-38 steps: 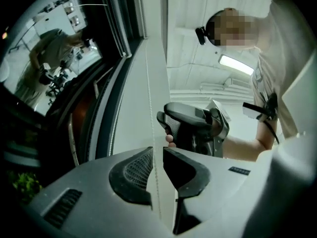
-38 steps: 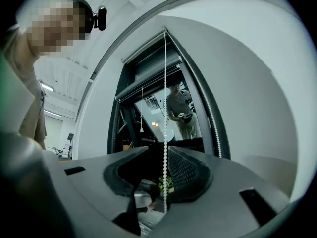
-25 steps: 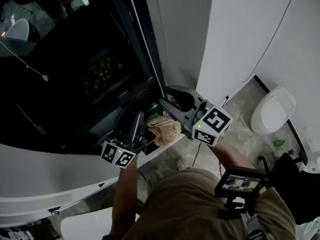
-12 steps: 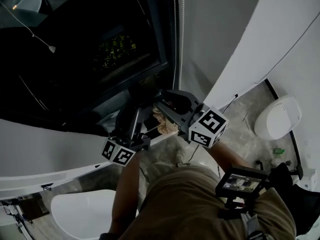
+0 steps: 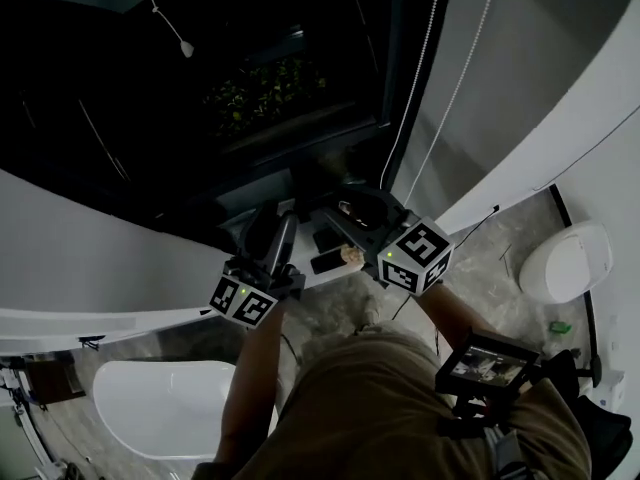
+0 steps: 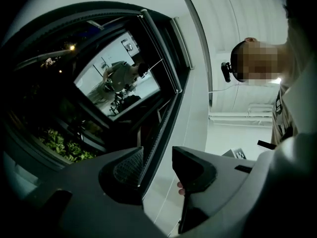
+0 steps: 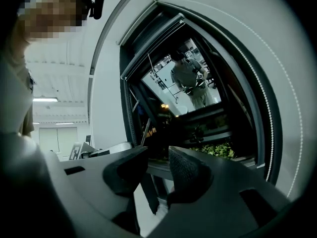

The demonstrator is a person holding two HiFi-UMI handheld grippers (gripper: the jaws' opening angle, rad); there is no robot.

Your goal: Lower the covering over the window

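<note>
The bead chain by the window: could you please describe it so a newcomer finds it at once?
Find the dark window in the head view. Along its black frame's right edge, before the grey wall, hang two thin strands: the bead chain. Unlike the dark frame, it is light and beaded.

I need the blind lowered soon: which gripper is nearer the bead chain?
Right. The right gripper is just left of the bead chain; the left gripper, its empty jaws just opening, is farther left, beyond it.

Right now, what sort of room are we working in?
Probably a bathroom: a white toilet on the floor at right, what looks like a white tub at lower left, and a dark window with a bead cord.
</note>
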